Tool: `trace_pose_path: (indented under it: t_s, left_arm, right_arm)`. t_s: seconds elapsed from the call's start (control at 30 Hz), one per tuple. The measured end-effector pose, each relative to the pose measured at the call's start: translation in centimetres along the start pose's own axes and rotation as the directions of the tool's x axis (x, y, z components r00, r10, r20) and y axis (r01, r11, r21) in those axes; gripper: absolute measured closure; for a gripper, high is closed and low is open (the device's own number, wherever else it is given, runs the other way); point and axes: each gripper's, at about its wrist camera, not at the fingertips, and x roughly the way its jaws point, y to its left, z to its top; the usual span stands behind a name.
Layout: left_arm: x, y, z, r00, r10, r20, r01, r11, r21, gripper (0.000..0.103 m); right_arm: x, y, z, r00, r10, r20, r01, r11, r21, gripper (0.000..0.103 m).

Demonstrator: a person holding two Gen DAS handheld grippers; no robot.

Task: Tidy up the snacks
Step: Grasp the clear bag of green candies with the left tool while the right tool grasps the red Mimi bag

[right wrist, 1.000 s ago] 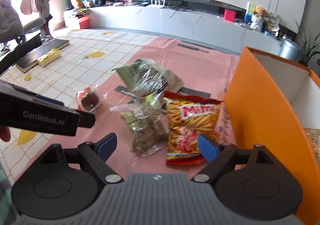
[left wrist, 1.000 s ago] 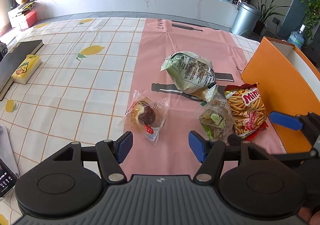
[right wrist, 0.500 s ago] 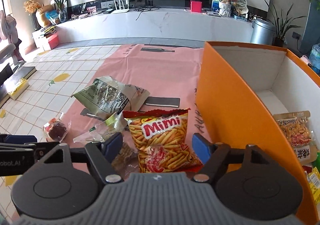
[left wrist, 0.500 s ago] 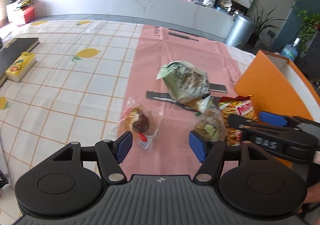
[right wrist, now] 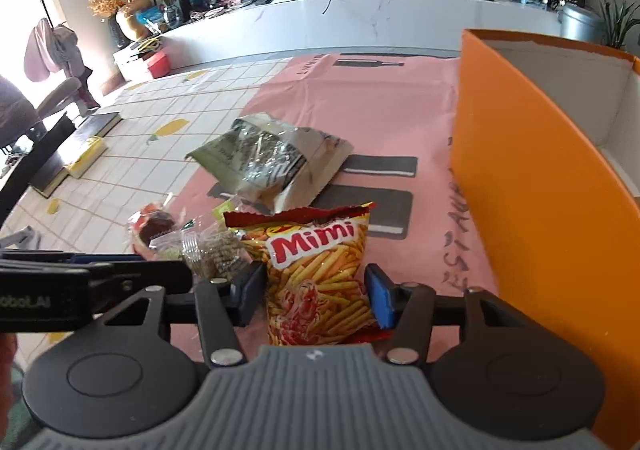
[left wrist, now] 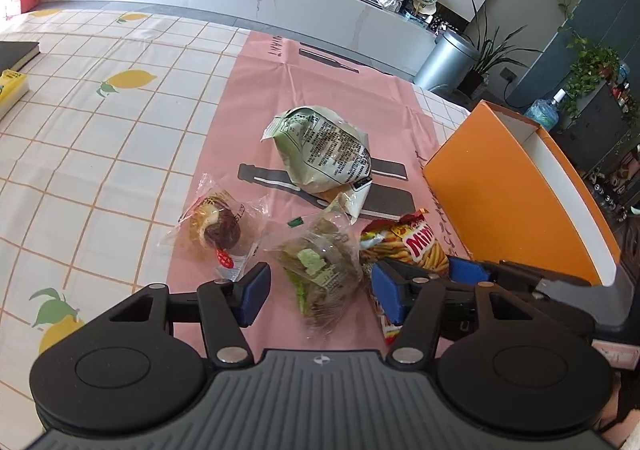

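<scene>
A clear bag of green and brown snacks (left wrist: 320, 274) lies on the pink mat (left wrist: 260, 97), between the pads of my left gripper (left wrist: 320, 292). Those jaws are closing, with small gaps still showing at both pads. The red and yellow Mimi stick bag (right wrist: 316, 274) lies flat between the pads of my right gripper (right wrist: 316, 294). Its jaws are closing too, right at the bag's edges, and the bag is not squeezed. Both grippers work side by side, a left finger (right wrist: 120, 278) showing in the right wrist view. The orange box (right wrist: 540, 169) stands just right of the Mimi bag.
A wrapped chocolate pastry (left wrist: 218, 226) lies left of the clear bag. A large green and white bag (left wrist: 324, 153) sits further back on the mat. A dark book (left wrist: 16, 51) and a yellow pack (left wrist: 12, 89) lie at the table's far left.
My right gripper has swung in over the Mimi bag and its jaws have narrowed around it. My left gripper has turned from the pastry to the clear bag and narrowed a little.
</scene>
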Motion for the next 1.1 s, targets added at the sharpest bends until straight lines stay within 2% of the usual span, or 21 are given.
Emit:
trace_pose_path:
  t_s: [0.17,0.3,0.57,0.73,0.93,1.1]
  left_arm:
    - [1.0,0.1,0.1,1.000,0.027,-0.005,-0.027,0.999,-0.046,0.035]
    - [2.2,-0.2,0.2,0.999,0.051,-0.016,-0.052,0.997,-0.056,0.035]
    - [3.3,-0.2,0.0,0.999,0.051,-0.013,-0.052,0.994,-0.097,0.036]
    - [3.5,-0.4,-0.1,0.999,0.038,-0.003,-0.038,0.996,-0.083,0.047]
    - [3.4,-0.6,-0.2,0.999,0.041,-0.003,-0.041,0.997,-0.070,0.052]
    - [3.0,-0.8,-0.3,0.999,0.044,-0.012,-0.045,0.997,-0.059,0.056]
  right_arm:
    - [-0.5,0.7,-0.6,0.994,-0.107,0.039,0.109,0.992,-0.068,0.051]
    - [-0.4,0.0,-0.5,0.995,-0.096,0.040,0.098,0.994,-0.048,0.050]
    - [-0.2,-0.3,-0.7,0.995,-0.087,0.048,0.089,0.996,-0.029,0.050]
    - [-0.2,-0.4,-0.8,0.995,-0.087,0.050,0.089,0.996,-0.025,0.050]
    - [-0.4,-0.3,-0.8,0.994,-0.091,0.056,0.093,0.995,-0.029,0.051]
    - [-0.6,0.2,-1.0,0.993,-0.106,0.061,0.109,0.992,-0.058,0.057]
